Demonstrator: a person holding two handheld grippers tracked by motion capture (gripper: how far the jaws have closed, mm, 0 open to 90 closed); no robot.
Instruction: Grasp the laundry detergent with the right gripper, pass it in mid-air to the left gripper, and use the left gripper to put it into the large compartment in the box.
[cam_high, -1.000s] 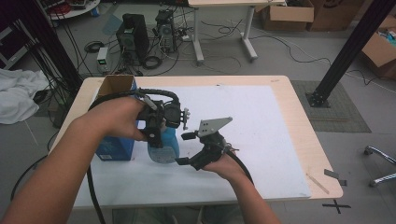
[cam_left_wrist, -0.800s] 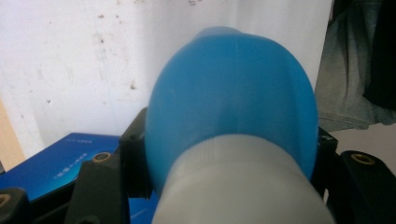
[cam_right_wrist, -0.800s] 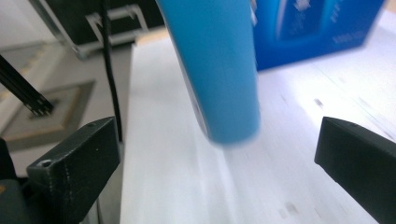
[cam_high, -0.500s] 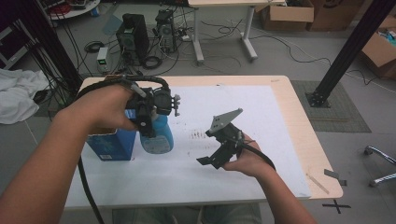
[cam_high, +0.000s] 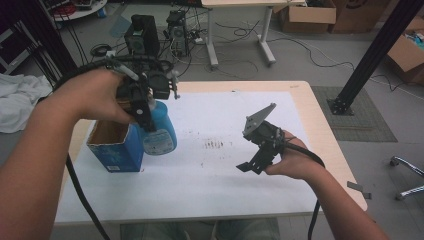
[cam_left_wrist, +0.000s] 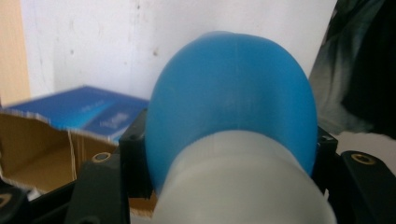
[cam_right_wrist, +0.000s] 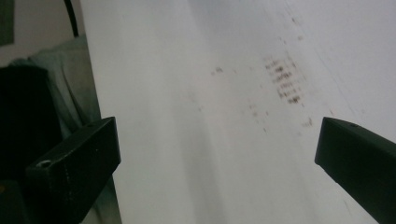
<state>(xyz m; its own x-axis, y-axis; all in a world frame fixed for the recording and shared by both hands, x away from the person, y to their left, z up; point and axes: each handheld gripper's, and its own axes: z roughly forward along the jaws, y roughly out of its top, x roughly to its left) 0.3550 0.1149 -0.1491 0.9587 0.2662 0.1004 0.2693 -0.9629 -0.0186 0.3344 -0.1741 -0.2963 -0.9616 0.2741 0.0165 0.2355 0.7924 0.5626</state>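
A blue bottle (cam_high: 160, 134) with a pale grey neck hangs in the air, base toward the table, just right of an open blue carton (cam_high: 112, 145). My left gripper (cam_high: 146, 120) is shut on it near the neck. In the left gripper view the bottle (cam_left_wrist: 233, 93) sits between the jaws, with the carton (cam_left_wrist: 70, 121) behind and its cardboard inside showing. My right gripper (cam_high: 252, 162) hovers over the white sheet to the right. Its jaws have just been opening and now stand wide with nothing between them (cam_right_wrist: 215, 154).
A white sheet (cam_high: 215, 175) covers the wooden table (cam_high: 320, 125), with a patch of dark smudges (cam_high: 215, 145) near its middle. Cables trail from both grippers. Beyond the table stand computer towers (cam_high: 142, 32), a desk and cardboard boxes.
My left hand has lifted the bottle higher beside the carton. My right hand has pulled away from the bottle to the right and risen, its jaws spreading wider.
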